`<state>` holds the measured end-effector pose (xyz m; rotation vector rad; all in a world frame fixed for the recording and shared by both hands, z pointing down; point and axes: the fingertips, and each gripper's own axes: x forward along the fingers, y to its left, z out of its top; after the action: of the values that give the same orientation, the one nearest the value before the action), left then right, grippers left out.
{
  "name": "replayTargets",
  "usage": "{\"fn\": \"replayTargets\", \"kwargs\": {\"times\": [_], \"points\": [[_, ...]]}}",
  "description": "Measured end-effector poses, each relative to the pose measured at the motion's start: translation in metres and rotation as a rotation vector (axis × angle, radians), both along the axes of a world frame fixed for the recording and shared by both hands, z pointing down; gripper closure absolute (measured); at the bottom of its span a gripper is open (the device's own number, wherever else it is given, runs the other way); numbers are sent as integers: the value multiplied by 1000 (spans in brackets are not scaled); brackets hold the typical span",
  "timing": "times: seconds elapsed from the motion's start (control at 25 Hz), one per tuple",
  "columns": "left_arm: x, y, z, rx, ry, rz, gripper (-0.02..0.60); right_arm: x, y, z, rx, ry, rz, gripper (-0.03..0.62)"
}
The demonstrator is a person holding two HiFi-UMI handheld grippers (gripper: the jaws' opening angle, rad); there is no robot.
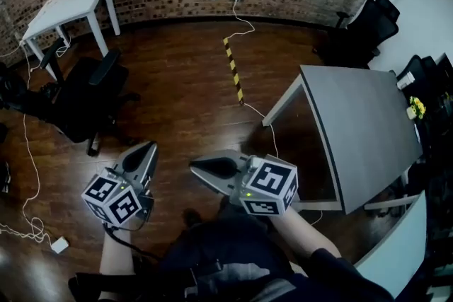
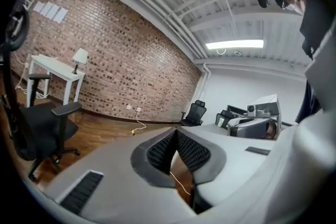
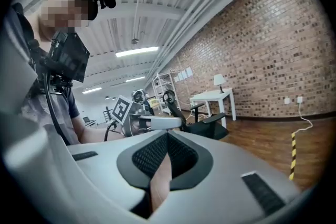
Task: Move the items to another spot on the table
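Both grippers hang in front of the person's body over the wooden floor, left of the grey table (image 1: 368, 131). My left gripper (image 1: 149, 146) is shut with nothing between its jaws, and its ribbed pads (image 2: 164, 150) meet along one line. My right gripper (image 1: 193, 165) points left toward it and is also shut and empty, with its pads (image 3: 149, 157) pressed together. Each gripper view shows the other gripper close by. A small yellow object (image 1: 416, 107) lies near the table's far right edge; I cannot tell what it is.
A black office chair (image 1: 78, 99) stands on the floor at left, with a white desk (image 1: 67, 7) and lamp behind it. More black chairs (image 1: 364, 28) stand beyond the grey table. A yellow-black strip (image 1: 233, 71) and cables (image 1: 28, 152) lie on the floor. A white tabletop (image 1: 400, 244) shows at lower right.
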<state>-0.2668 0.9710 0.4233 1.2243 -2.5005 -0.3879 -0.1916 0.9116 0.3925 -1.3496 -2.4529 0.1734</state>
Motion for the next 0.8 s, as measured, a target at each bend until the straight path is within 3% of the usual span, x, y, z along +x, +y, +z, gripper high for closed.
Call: {"fn": "replayTargets", "kwargs": {"times": [0.36, 0.8], "points": [[-7, -126, -2, -59, 10, 266, 575, -10, -114, -3, -55, 16, 263, 613], [-31, -248, -13, -201, -55, 434, 575, -36, -230, 6, -221, 16, 418, 613]]}}
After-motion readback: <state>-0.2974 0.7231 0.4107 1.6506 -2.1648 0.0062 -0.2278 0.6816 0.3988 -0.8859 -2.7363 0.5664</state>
